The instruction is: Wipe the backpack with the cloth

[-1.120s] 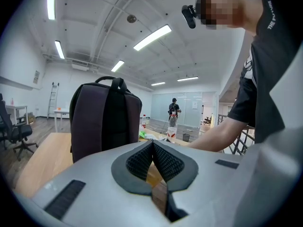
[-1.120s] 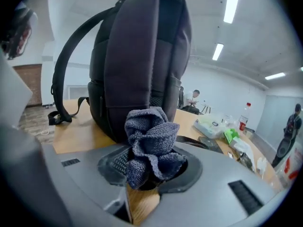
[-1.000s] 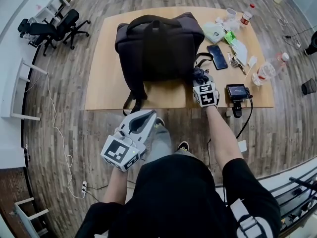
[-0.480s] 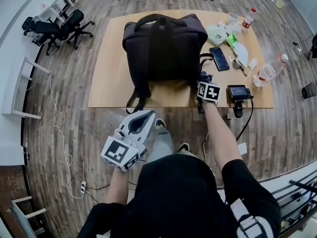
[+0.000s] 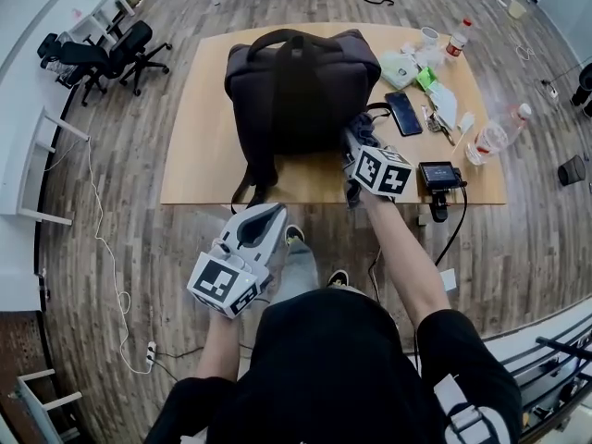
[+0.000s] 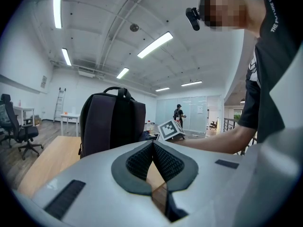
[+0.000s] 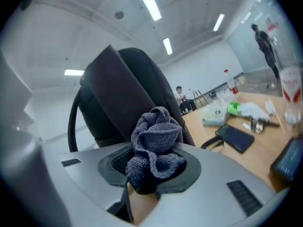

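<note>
A dark backpack [image 5: 296, 91] stands upright on the wooden table [image 5: 199, 155], its shoulder straps facing me. My right gripper [image 5: 356, 146] is lifted at the bag's near right corner, shut on a crumpled grey-blue cloth [image 7: 155, 148]. Its jaws have just been closing on that cloth, which bulges out between them in the right gripper view, with the backpack [image 7: 128, 93] close behind. My left gripper [image 5: 268, 215] hangs low in front of the table, shut and holding nothing. In the left gripper view its pads [image 6: 142, 160] meet and the backpack [image 6: 111, 126] stands beyond.
To the right of the bag lie a phone [image 5: 405, 112], a small black device with a screen [image 5: 439, 176], two bottles [image 5: 493, 135] [image 5: 456, 35] and small clutter [image 5: 426, 70]. Office chairs [image 5: 102, 54] stand at the far left on the floor.
My right gripper has risen off the table with the cloth, rolled, and shifted left against the backpack's near right corner. The left gripper has stayed where it was.
</note>
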Motion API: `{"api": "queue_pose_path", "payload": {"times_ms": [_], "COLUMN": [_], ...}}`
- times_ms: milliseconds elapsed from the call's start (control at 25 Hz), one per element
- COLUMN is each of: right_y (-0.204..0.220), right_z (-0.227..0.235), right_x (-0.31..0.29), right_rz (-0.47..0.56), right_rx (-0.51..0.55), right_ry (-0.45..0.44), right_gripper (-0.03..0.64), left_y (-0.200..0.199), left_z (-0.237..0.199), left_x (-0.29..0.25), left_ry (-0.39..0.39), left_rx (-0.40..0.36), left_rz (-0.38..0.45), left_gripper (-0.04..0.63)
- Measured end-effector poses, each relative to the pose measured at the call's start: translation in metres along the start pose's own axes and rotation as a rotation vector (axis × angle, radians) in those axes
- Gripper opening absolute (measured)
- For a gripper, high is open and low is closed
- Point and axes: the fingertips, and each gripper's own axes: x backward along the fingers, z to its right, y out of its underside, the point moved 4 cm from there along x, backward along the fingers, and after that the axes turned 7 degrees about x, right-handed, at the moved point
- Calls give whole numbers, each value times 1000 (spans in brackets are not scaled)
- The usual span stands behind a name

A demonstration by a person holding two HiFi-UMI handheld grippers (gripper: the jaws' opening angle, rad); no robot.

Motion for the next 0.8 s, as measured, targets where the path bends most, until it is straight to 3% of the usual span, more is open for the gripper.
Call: {"api": "queue_pose_path", "payload": {"times_ms": [160,440,560,640,800], "right_y": [-45,-152,-181,-182,-156], "right_z": [-27,-100,-121,-125,-115], "right_x": [18,47,34,18,29], "right_rz": [51,299,311,263,261], "right_rx": [283,707,878,946,956], "right_ry": [-29,-138,-144,-151,-176], "right_gripper": [124,124,124,124,124], "left_y": [4,5,5,4,1], "left_z": [-1,-1,1,3,4], "left_x": [-2,-4,-5,-5,4], "left_ry": [-2,-17,-15,-15,-30], "left_rx": [10,25,24,20,23], "left_rz": [8,10,16,23,33], "left_gripper": [18,18,18,18,18]}}
